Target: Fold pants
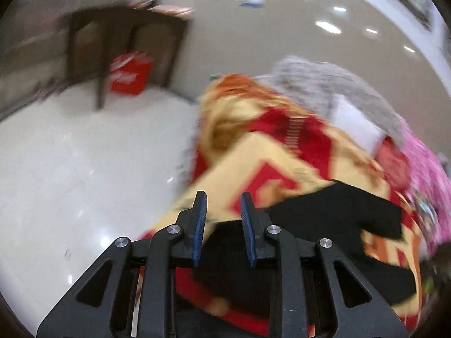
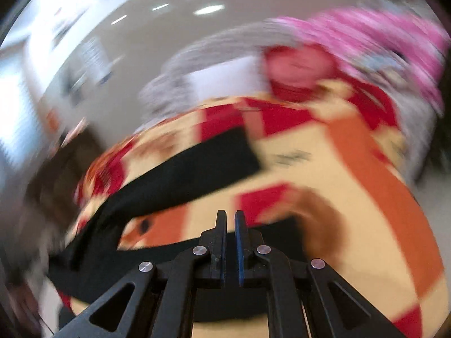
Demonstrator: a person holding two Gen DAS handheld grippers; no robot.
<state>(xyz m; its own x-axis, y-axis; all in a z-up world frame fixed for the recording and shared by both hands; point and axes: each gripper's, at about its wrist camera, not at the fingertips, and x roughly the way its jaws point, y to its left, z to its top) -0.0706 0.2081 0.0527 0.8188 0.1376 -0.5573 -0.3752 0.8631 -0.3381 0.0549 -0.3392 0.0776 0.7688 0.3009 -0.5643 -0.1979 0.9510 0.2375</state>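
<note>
Pants [image 1: 324, 217] on blanket [image 1: 282, 152], below parted, empty left claw [image 1: 222, 200].

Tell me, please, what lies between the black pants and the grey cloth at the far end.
In the left wrist view, the red-and-cream patterned blanket lies between the black pants and the grey cloth.

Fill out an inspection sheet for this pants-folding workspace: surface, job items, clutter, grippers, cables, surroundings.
Surface: patterned red, cream and orange blanket, rumpled.
Job's things: black pants lying across the blanket; both views blurred.
Clutter: grey cloth and pink cloth heaped at the blanket's far end.
Grippers: left gripper jaws apart, nothing between them; right gripper shut, above the pants; cannot tell whether cloth is pinched.
Cables: nothing seen.
Surroundings: pale glossy floor, dark table, red bag under it.
</note>
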